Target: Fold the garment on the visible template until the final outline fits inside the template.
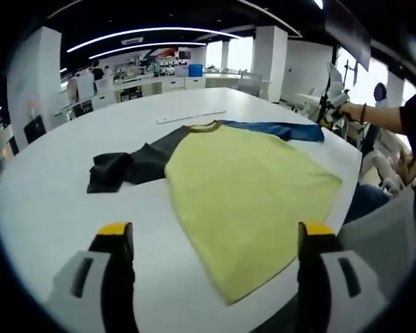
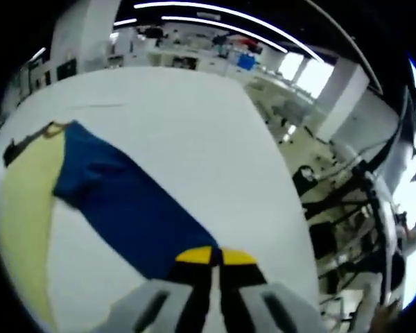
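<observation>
Gripping blue sleeve (image 2: 128,208), right tool (image 2: 215,256) closed.

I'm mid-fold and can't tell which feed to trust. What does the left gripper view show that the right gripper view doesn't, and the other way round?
Left gripper view: the whole yellow shirt body spread flat, the crumpled black sleeve, a white strip beyond the collar, and the left gripper open above the table, holding nothing. The right gripper shows far off in a person's hand.

Right gripper view: that gripper up close, jaws shut on the blue sleeve at its end.

Both: the blue sleeve, yellow body and white table.
</observation>
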A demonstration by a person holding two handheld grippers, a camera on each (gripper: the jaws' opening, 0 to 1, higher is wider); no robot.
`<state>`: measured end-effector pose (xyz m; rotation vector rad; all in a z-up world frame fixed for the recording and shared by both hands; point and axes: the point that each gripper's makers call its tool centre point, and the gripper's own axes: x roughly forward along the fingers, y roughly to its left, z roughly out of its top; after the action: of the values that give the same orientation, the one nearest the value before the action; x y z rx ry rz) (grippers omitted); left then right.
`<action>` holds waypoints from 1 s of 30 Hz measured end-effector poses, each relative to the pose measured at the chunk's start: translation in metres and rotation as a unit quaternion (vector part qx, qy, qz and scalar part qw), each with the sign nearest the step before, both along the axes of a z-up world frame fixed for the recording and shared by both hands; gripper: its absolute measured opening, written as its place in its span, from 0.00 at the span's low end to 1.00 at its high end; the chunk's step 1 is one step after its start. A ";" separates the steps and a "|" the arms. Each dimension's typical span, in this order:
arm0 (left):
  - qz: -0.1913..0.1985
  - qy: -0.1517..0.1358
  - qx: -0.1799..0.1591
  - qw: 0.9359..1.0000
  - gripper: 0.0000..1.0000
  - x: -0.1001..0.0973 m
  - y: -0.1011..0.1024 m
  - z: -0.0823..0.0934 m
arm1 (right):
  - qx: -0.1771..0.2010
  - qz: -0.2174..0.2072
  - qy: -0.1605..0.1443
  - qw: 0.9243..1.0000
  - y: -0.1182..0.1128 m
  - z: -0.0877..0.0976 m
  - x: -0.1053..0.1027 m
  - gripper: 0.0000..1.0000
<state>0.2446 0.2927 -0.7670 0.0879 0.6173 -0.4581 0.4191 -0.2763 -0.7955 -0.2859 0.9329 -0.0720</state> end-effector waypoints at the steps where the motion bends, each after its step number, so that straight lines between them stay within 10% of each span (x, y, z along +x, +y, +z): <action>1: 0.001 0.000 0.000 1.000 0.96 0.001 -0.001 0.001 | 0.003 -0.002 0.002 1.000 -0.003 -0.002 0.003 0.00; 21: -0.004 -0.002 -0.011 1.000 0.97 0.005 -0.008 0.004 | -0.011 -0.004 -0.004 1.000 -0.022 -0.012 0.029 0.00; 25: -0.002 -0.002 -0.012 1.000 0.97 0.005 -0.009 0.005 | 0.033 -0.053 -0.030 0.998 -0.024 -0.013 0.031 0.00; 30: 0.001 -0.005 -0.014 1.000 0.97 0.004 -0.007 0.007 | 0.043 -0.064 -0.042 0.996 -0.019 -0.007 0.026 0.19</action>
<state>0.2487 0.2858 -0.7599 0.0627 0.6001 -0.4639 0.4448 -0.2954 -0.8024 -0.1418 0.8676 -0.1611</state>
